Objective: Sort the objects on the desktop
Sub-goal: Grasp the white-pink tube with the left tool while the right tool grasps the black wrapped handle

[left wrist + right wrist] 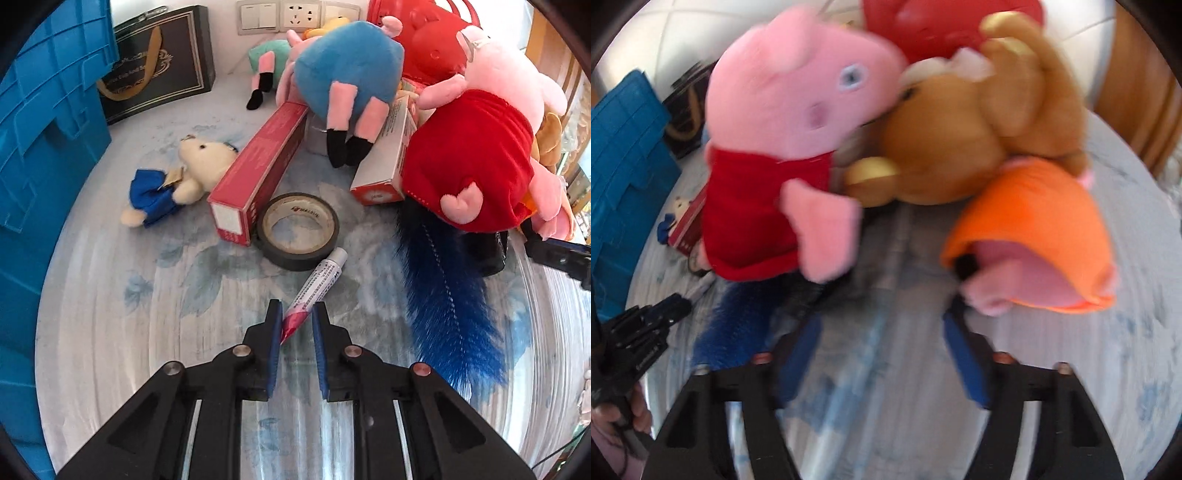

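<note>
Clutter covers the floral tabletop (110,314) in the left wrist view. The left gripper (296,314) sits low over the near part of the table with its jaws apart, and the crimped red end of a small white tube (319,284) lies between the blue pads (274,343); whether they touch it cannot be told. Just beyond the tube's cap lies a roll of black tape (298,230), touching the near end of a long red box (255,173). A small cream bear in a blue dress (173,181) lies left of that box, and a blue crate (44,129) stands at the far left. A blue fur tail (447,295) stretches along the right. The right wrist view is blurred: the right gripper (881,354) is wide open and holds nothing, facing a pink pig plush in a red dress (768,166), a brown bear (960,122) and an orange-dressed plush (1034,229) on the right.
</note>
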